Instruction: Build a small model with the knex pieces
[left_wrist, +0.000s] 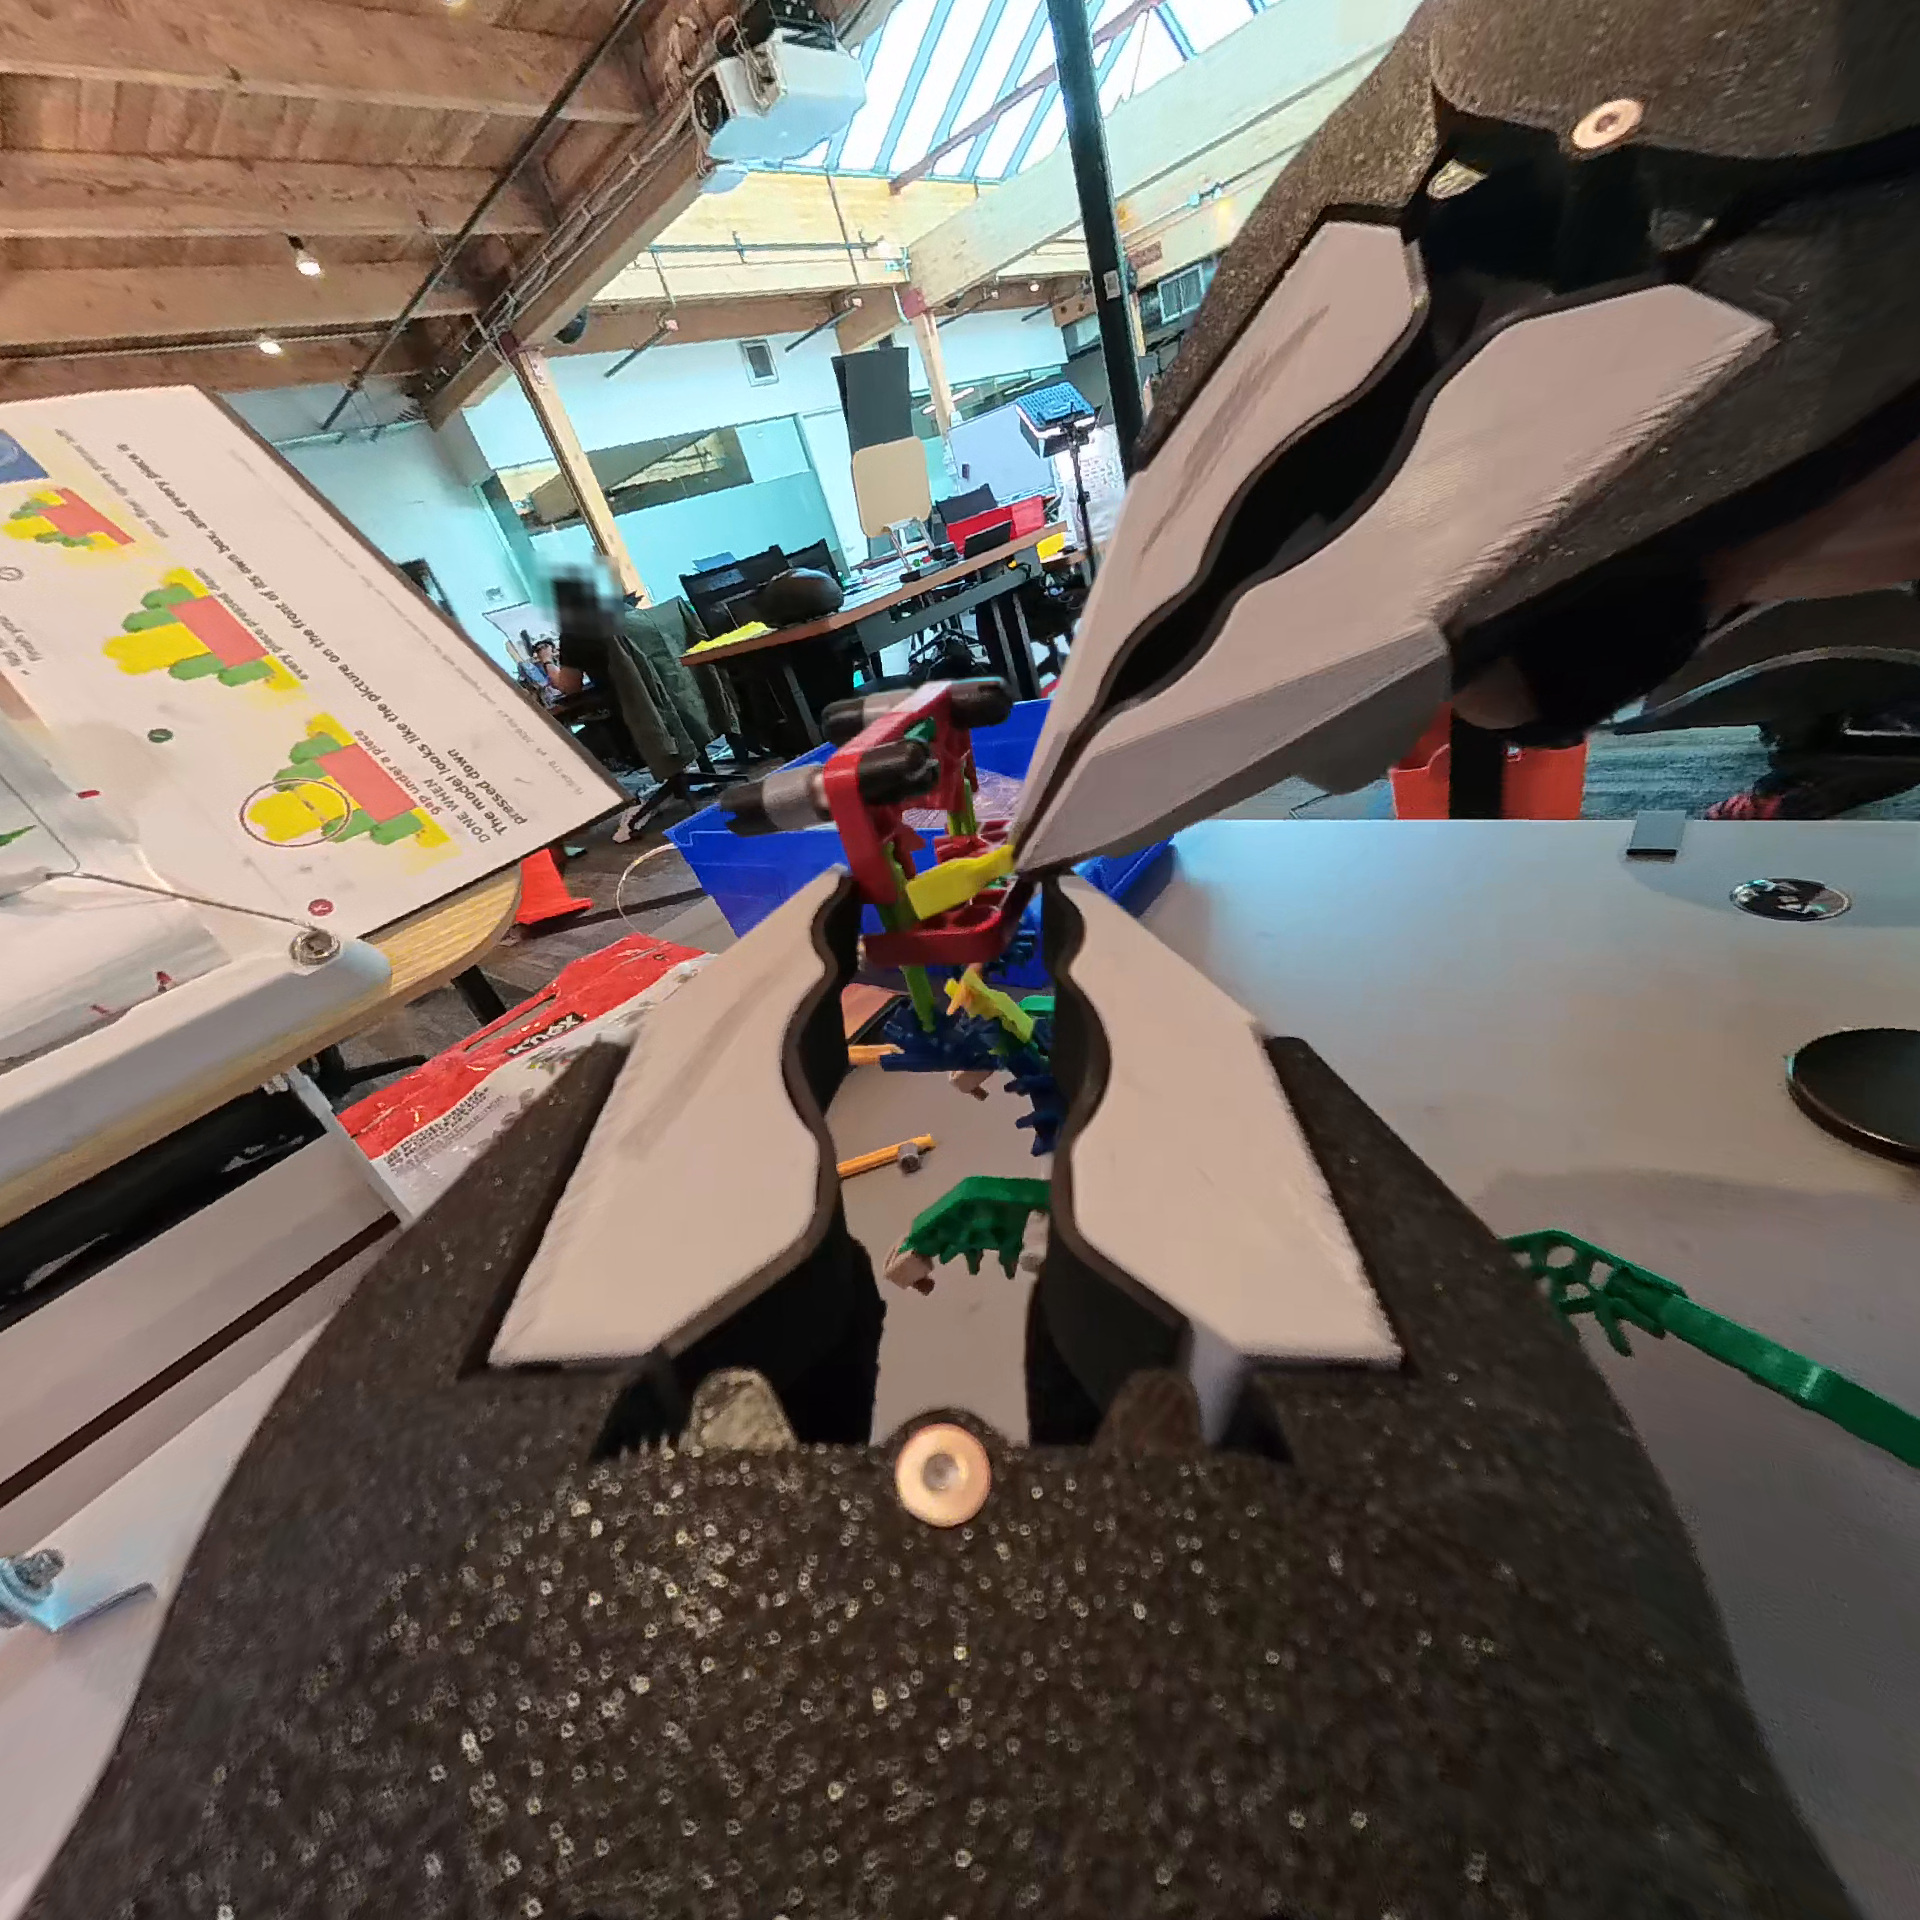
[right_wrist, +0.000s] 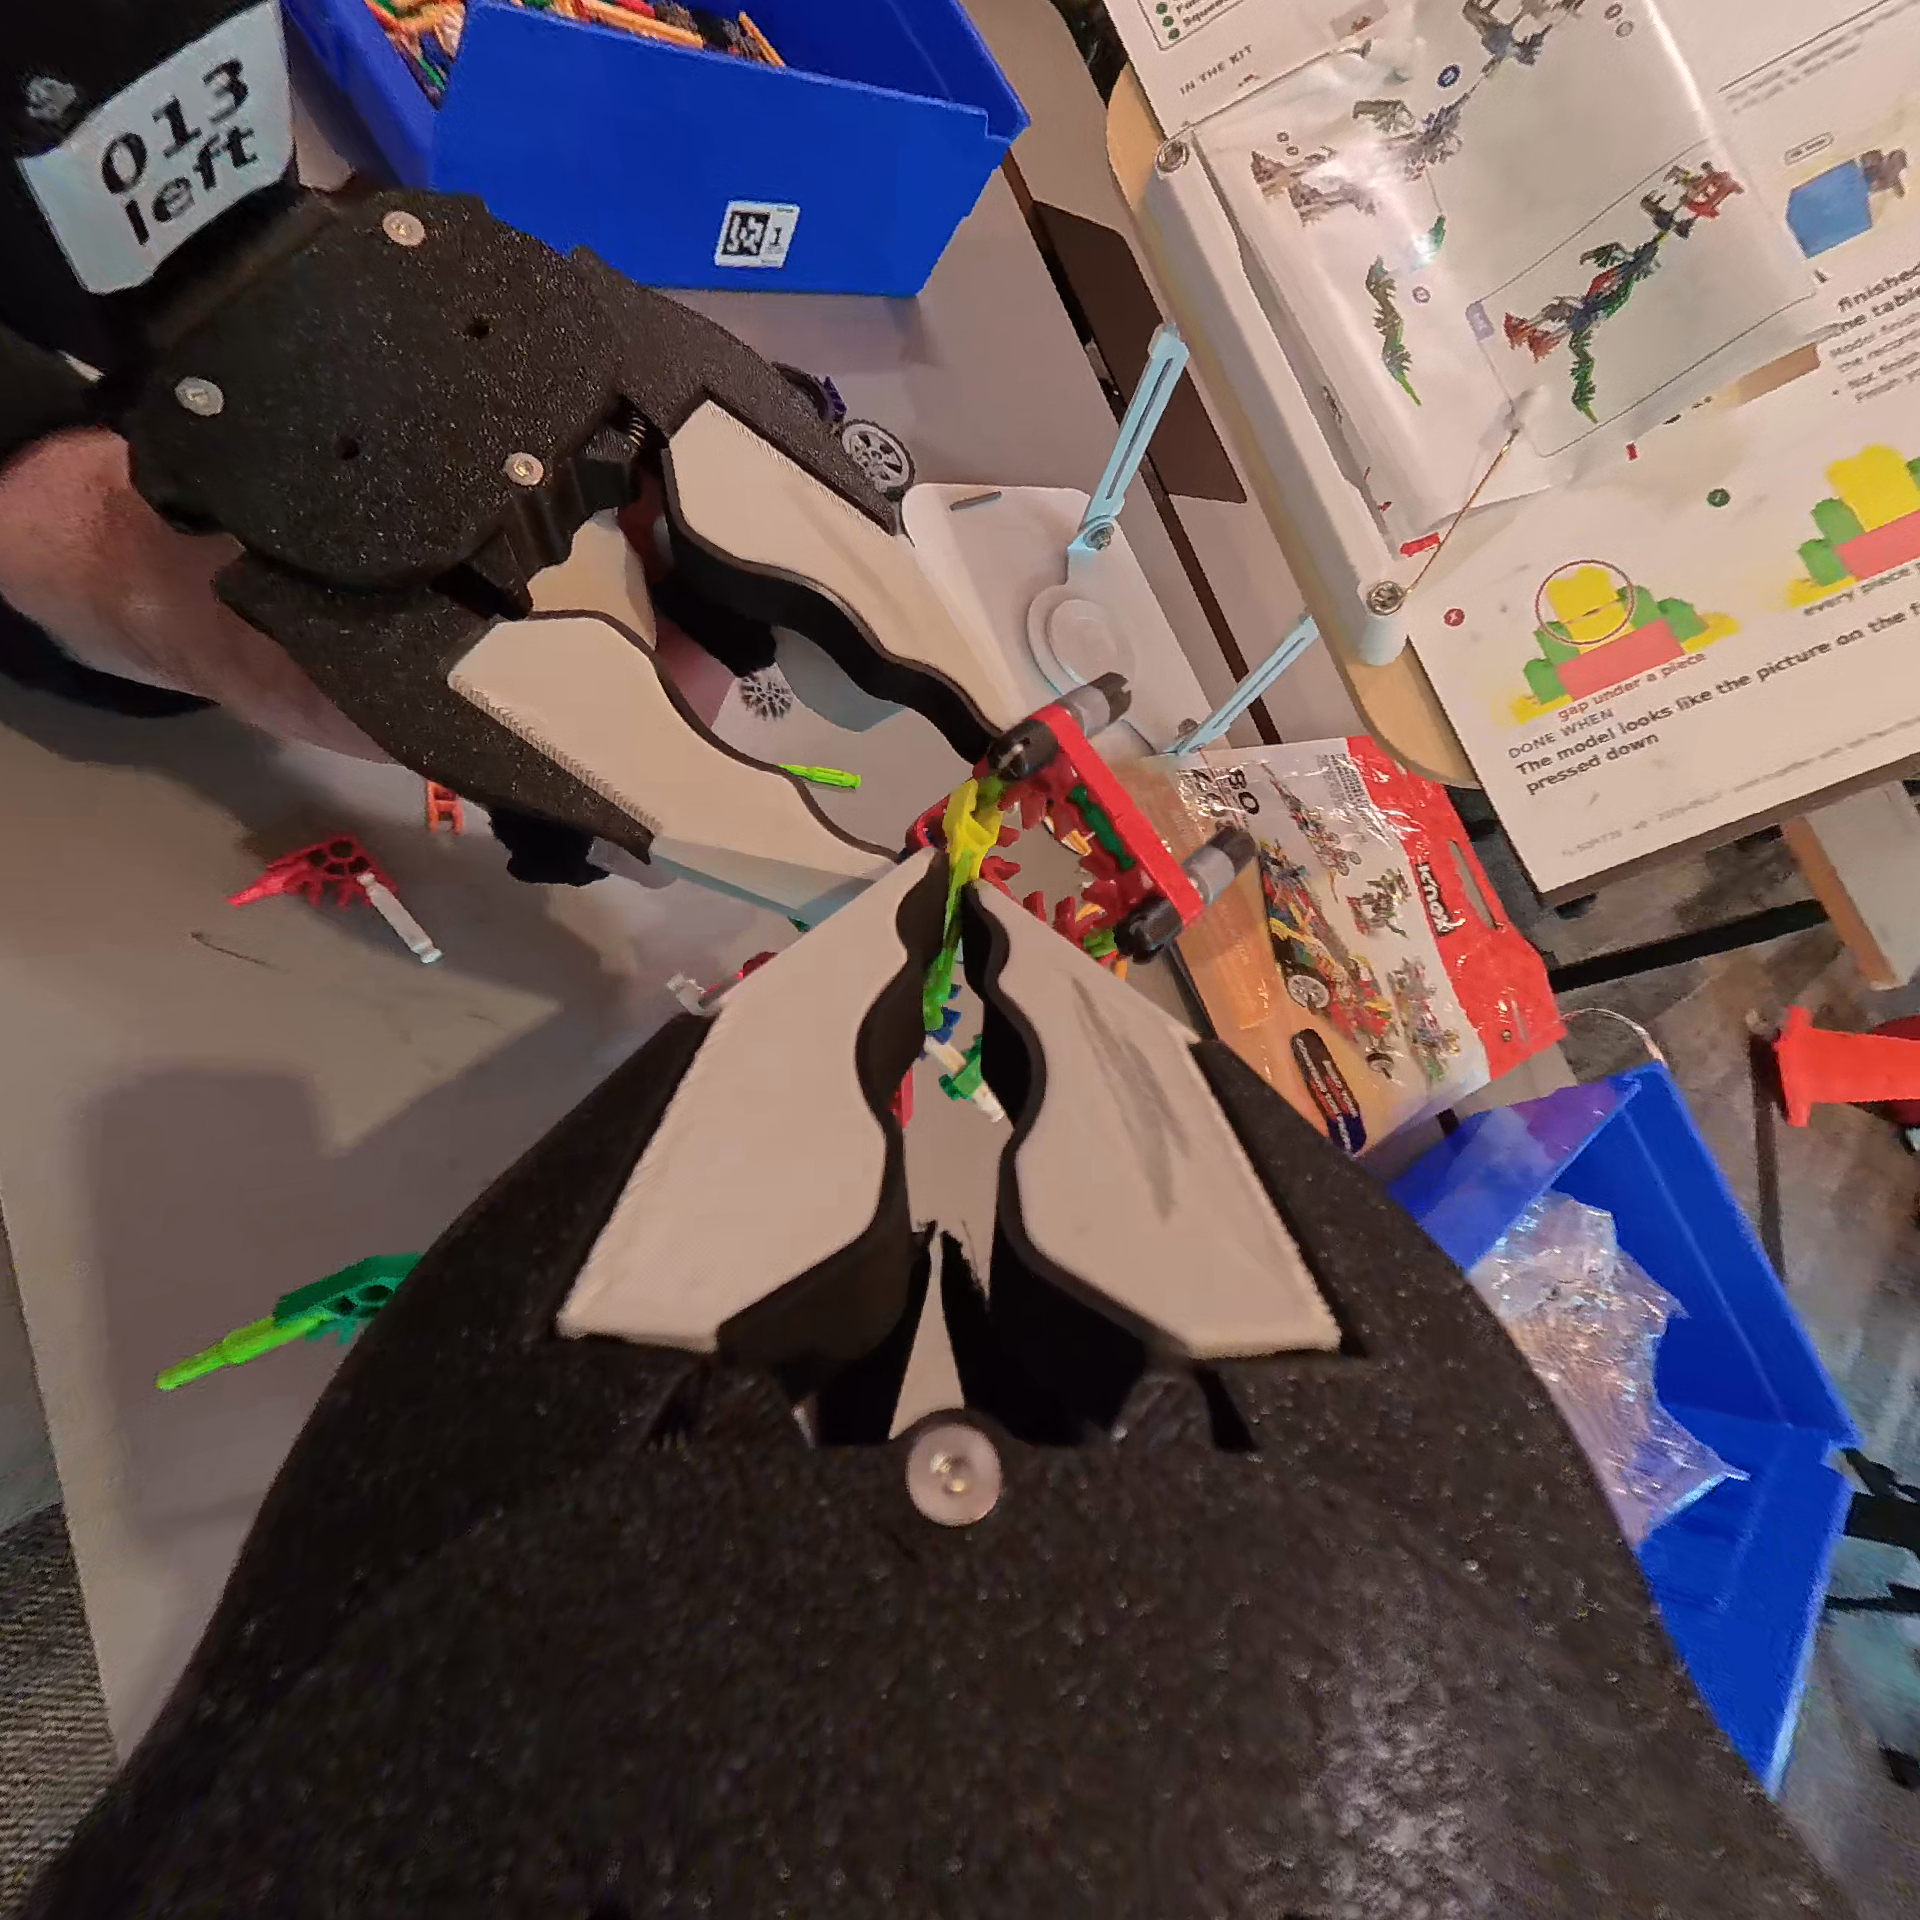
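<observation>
A rod-and-connector toy model is held above the grey table (left_wrist: 1455, 1039). It has a red frame (left_wrist: 883, 790) with black-capped grey rods, green rods and red connectors, and it also shows in the right wrist view (right_wrist: 1122, 821). My left gripper (left_wrist: 945, 894) grips the model's red connectors from both sides, and it enters the right wrist view from the upper left (right_wrist: 940, 795). My right gripper (right_wrist: 951, 883) is shut on a yellow connector (right_wrist: 966, 831) on the model. In the left wrist view it comes down from the upper right (left_wrist: 1023, 857) to the yellow connector (left_wrist: 951, 885).
Loose green pieces (left_wrist: 977, 1221) and a green rod (left_wrist: 1714, 1340) lie on the table. A red piece (right_wrist: 322, 868) lies to the left. There are a blue parts bin (right_wrist: 675, 156), a second blue bin (right_wrist: 1714, 1351), a toy bag (right_wrist: 1382, 935) and an instruction board (right_wrist: 1662, 520). The tips of both grippers are at nearly the same place.
</observation>
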